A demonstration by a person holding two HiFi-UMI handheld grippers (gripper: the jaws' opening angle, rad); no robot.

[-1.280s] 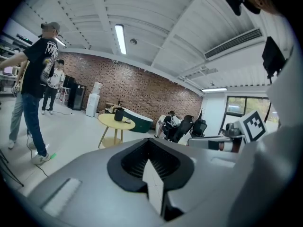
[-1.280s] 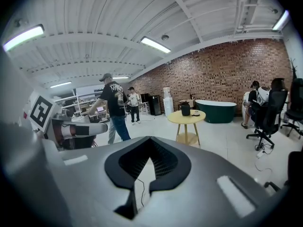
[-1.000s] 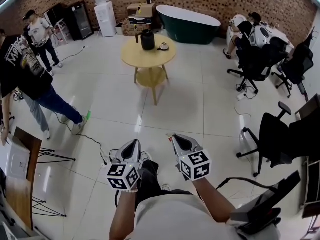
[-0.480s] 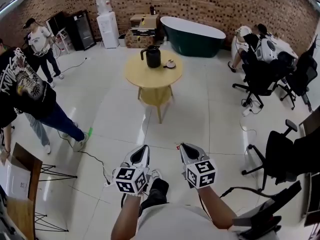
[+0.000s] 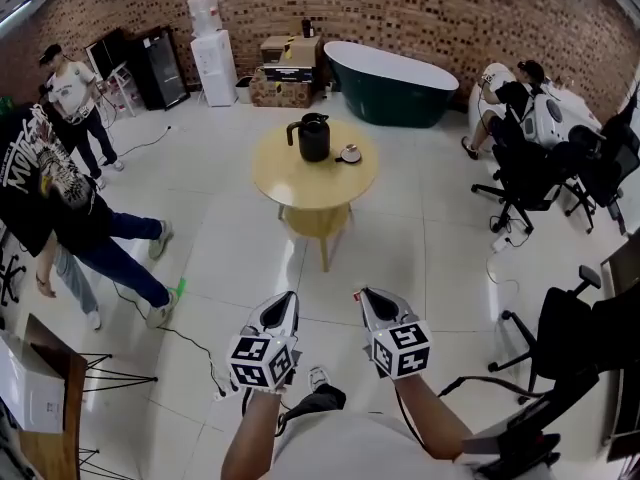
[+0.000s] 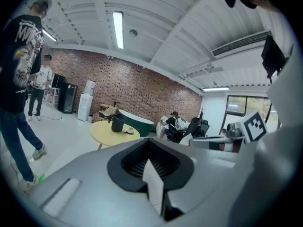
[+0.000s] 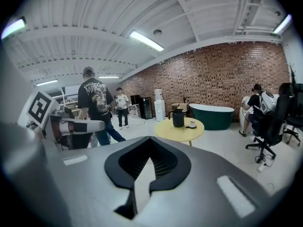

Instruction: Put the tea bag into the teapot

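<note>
Approach stage, nothing grasped. Left gripper (image 5: pixel 283 301) and right gripper (image 5: pixel 368 298) are held low over the floor, both jaws closed tip to tip and empty. The black teapot (image 5: pixel 313 138) stands on the round yellow tabletop (image 5: pixel 300 176), well apart from both grippers, with a small dish (image 5: pixel 350 154) just beside it. The tea bag is too small to make out and is probably on that dish. To do this well: close in on the tabletop's near edge, stop square to the teapot, open one set of jaws before reaching, and find the bag first.
</note>
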